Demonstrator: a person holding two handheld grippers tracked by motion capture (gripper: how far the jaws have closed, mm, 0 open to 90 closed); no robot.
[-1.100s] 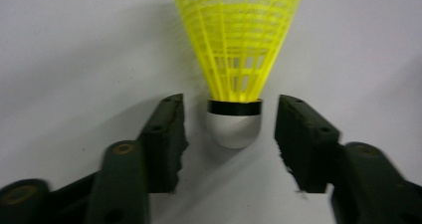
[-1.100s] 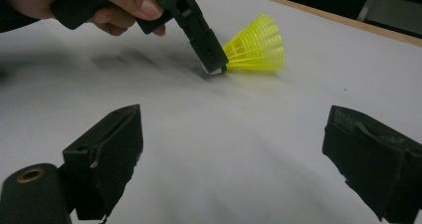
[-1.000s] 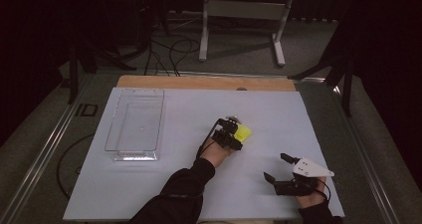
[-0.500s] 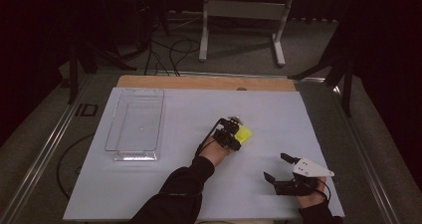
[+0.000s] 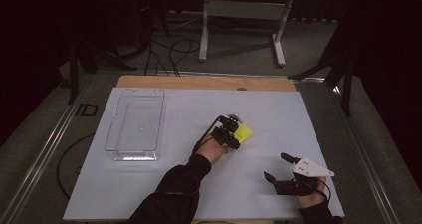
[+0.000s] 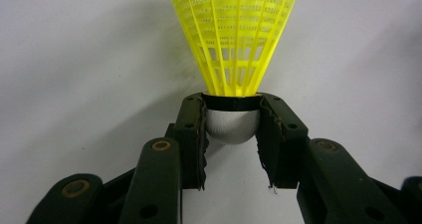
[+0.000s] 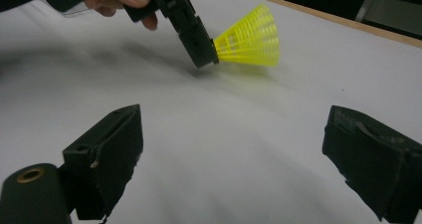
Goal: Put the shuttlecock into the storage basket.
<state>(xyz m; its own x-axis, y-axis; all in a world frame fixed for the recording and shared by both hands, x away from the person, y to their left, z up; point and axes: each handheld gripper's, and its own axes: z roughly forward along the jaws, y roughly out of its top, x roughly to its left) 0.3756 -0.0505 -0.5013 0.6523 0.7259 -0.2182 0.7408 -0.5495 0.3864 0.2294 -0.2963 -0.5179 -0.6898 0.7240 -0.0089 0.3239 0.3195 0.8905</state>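
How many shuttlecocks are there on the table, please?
1. The yellow shuttlecock lies near the middle of the white table, with its cork end clamped in the left hand-held gripper. The clear tray at the left holds none.

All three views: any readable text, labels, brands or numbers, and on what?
None can be read.
The yellow shuttlecock, its white cork and black band: no print.
The clear tray, the white table sheet, the left gripper and the right gripper: no markings visible.
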